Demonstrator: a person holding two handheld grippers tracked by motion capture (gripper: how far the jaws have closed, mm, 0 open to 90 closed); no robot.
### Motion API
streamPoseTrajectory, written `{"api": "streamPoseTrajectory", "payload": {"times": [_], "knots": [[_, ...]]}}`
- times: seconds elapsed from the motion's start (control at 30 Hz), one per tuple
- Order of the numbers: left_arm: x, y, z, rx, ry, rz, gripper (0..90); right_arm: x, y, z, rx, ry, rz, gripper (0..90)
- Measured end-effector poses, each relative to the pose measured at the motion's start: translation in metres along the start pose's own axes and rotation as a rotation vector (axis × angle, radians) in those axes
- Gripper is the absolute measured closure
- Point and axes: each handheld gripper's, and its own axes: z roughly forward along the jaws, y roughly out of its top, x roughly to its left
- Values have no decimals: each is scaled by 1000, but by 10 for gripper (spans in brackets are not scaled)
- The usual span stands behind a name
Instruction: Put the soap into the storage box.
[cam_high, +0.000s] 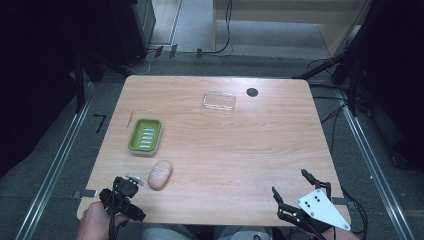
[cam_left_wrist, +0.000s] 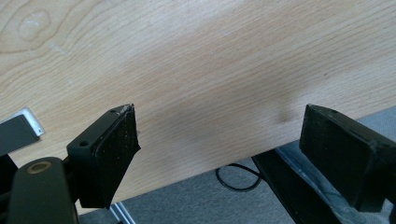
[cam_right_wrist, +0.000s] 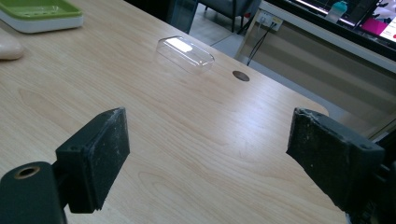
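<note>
Both tools are empty with jaws spread wide. The left tool (cam_high: 131, 181) sits at the wooden surface's (cam_high: 240, 150) near left edge, just beside the soap (cam_high: 160, 174); the right tool (cam_high: 292, 187) at the near right. The high view shows the green dish (cam_high: 145, 135) beyond the soap and a clear lid (cam_high: 219, 101) near a dark hole (cam_high: 252, 92). The left gripper view shows bare wood and the edge. No writing is legible.

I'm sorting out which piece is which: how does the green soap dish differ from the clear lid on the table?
The green soap dish is opaque, with a ridged floor and pale base; the clear lid is see-through and smooth. The dish lies on the table's left part near the soap bar; the lid lies farther back, near the round hole. Both are rounded rectangles.
</note>
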Motion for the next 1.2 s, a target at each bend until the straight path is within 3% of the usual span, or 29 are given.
{"api": "streamPoseTrajectory", "payload": {"times": [0.57,1.2], "knots": [[-2,3,-2,-2,4,-7,123,0,0,0,-1,1,-6,133],[-11,23,-8,-1,5,47,123,0,0,0,5,-3,-7,133]]}}
